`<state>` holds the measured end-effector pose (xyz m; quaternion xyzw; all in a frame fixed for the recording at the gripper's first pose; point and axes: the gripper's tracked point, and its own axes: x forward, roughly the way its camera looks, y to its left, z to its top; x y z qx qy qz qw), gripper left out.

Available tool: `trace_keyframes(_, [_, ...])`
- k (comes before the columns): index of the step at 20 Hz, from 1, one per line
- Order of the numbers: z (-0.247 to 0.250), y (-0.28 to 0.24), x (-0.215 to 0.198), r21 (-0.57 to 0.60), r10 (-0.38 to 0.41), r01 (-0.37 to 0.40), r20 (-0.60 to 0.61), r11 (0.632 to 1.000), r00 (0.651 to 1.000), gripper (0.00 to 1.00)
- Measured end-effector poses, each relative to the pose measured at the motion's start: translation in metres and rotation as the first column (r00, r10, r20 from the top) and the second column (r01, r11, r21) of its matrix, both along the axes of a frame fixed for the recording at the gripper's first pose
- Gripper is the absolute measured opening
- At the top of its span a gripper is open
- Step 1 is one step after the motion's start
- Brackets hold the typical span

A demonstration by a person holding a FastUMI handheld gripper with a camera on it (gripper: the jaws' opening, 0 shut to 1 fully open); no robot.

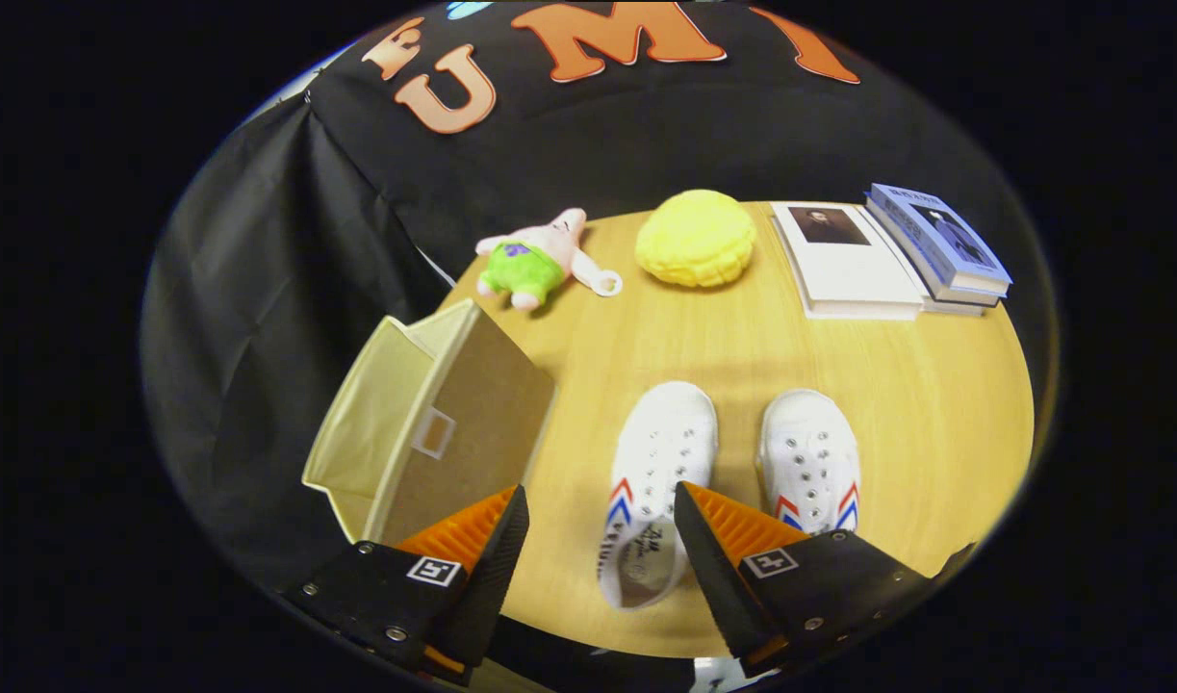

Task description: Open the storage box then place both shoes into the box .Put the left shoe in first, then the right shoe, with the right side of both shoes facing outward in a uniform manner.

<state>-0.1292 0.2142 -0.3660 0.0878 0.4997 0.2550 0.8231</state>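
Wooden surface: one round table (pixel 934 423) is carrying every item listed below.
Shoes: two white canvas shoes are lying side by side on the table, toes pointing away from the gripper.
Left shoe (pixel 657 462): its heel opening is showing between the two fingers, nearer the right finger, whose tip is covering part of its side.
Right shoe (pixel 811 457): it is sitting just beyond the right finger, close beside the other shoe but not touching it.
Storage box (pixel 424 423): one beige fabric box is standing at the table's near left edge, just ahead of the left finger; its open interior is facing left and its flap is hanging open.
Plush toys: two; one pink-and-green plush figure (pixel 535 258) and one yellow round plush (pixel 696 237) are resting at the far edge.
Books: one white book (pixel 853 265) and a stack of two blue books (pixel 939 245) are lying at the far right, touching.
Gripper (pixel 598 520): it is hovering above the near table edge, tilted downward.
Fingers: they are standing wide apart, clamping nothing.
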Motion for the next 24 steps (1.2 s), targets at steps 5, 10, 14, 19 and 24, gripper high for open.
trace_keyframes(5, [-0.052,-0.024,-0.014,-0.154,0.056,-0.061,-0.035,0.986,0.998,0.79])
trace_keyframes(10, [-0.089,-0.033,-0.017,-0.270,0.111,-0.121,-0.050,0.955,0.993,0.64])
trace_keyframes(14, [-0.107,-0.027,-0.007,-0.247,0.060,-0.077,-0.074,0.966,0.995,0.54])
trace_keyframes(19, [-0.113,-0.019,-0.007,-0.106,-0.005,-0.013,-0.163,0.994,0.987,0.39])
trace_keyframes(24, [-0.114,-0.012,-0.011,0.008,-0.070,0.076,-0.292,0.997,0.954,0.32])
